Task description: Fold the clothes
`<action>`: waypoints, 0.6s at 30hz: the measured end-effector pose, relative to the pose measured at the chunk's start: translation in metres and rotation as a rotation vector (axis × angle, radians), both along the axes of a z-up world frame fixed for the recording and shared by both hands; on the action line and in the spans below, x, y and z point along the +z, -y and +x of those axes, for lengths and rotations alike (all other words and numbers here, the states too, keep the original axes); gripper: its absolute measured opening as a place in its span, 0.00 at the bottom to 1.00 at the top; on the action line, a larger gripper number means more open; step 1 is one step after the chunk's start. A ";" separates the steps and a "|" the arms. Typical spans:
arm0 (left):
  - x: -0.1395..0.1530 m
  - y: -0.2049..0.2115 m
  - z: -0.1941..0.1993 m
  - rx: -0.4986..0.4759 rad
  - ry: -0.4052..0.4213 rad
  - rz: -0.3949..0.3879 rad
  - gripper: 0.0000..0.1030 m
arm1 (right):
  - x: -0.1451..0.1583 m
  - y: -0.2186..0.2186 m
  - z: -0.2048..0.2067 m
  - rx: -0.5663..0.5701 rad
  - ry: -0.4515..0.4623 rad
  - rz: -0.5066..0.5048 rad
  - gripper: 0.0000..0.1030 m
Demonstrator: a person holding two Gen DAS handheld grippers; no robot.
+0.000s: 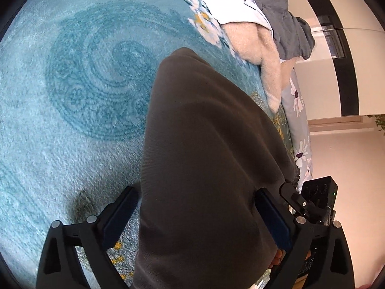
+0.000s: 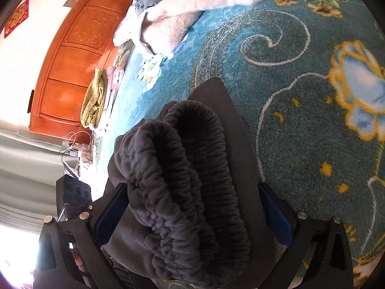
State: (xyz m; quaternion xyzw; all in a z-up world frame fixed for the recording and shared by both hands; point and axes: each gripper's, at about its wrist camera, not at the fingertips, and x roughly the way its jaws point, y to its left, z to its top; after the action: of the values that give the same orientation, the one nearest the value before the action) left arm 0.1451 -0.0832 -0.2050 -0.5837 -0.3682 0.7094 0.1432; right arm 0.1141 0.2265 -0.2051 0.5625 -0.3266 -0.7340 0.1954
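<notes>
A dark grey-brown garment [image 1: 204, 156] with a ruffled elastic waistband [image 2: 187, 180] lies folded between both grippers over the teal patterned blanket [image 1: 72, 84]. My left gripper [image 1: 197, 207] has its fingers on either side of the folded cloth and is shut on it. My right gripper [image 2: 192, 202] is shut on the bunched waistband end. The other gripper's body [image 1: 315, 195] shows at the cloth's right edge in the left wrist view, and at the lower left in the right wrist view [image 2: 74, 192].
A pile of clothes lies at the blanket's far end: a cream fluffy garment [image 1: 255, 45], a white one [image 1: 231, 9] and a grey one [image 1: 286, 24]. A wooden headboard [image 2: 77, 55], an olive folded cloth [image 2: 93, 101] and cables [image 2: 72, 144] lie left in the right wrist view.
</notes>
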 end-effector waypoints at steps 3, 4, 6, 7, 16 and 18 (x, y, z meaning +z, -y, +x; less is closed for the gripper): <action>0.002 -0.004 0.001 -0.017 -0.015 -0.030 0.99 | 0.001 0.001 0.002 -0.007 -0.012 -0.003 1.00; 0.003 -0.005 0.001 -0.018 -0.015 -0.036 0.99 | 0.000 0.001 0.002 -0.011 -0.012 -0.007 1.00; 0.003 -0.005 0.001 -0.012 -0.011 -0.036 0.99 | 0.000 0.001 0.002 -0.014 -0.009 -0.011 1.00; 0.004 -0.005 0.001 -0.008 -0.011 -0.036 0.99 | 0.001 0.000 0.002 -0.015 -0.007 -0.012 1.00; 0.012 -0.005 0.004 0.022 0.035 -0.013 0.95 | 0.003 -0.001 -0.004 -0.046 0.065 -0.024 0.99; 0.016 -0.006 0.006 0.018 0.037 -0.033 0.86 | 0.005 0.000 -0.002 -0.058 0.072 -0.026 0.95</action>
State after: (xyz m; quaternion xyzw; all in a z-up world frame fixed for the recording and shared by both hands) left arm 0.1514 -0.0772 -0.1888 -0.5958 -0.3641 0.7057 0.1205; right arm 0.1118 0.2269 -0.1996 0.5763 -0.3592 -0.7142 0.1696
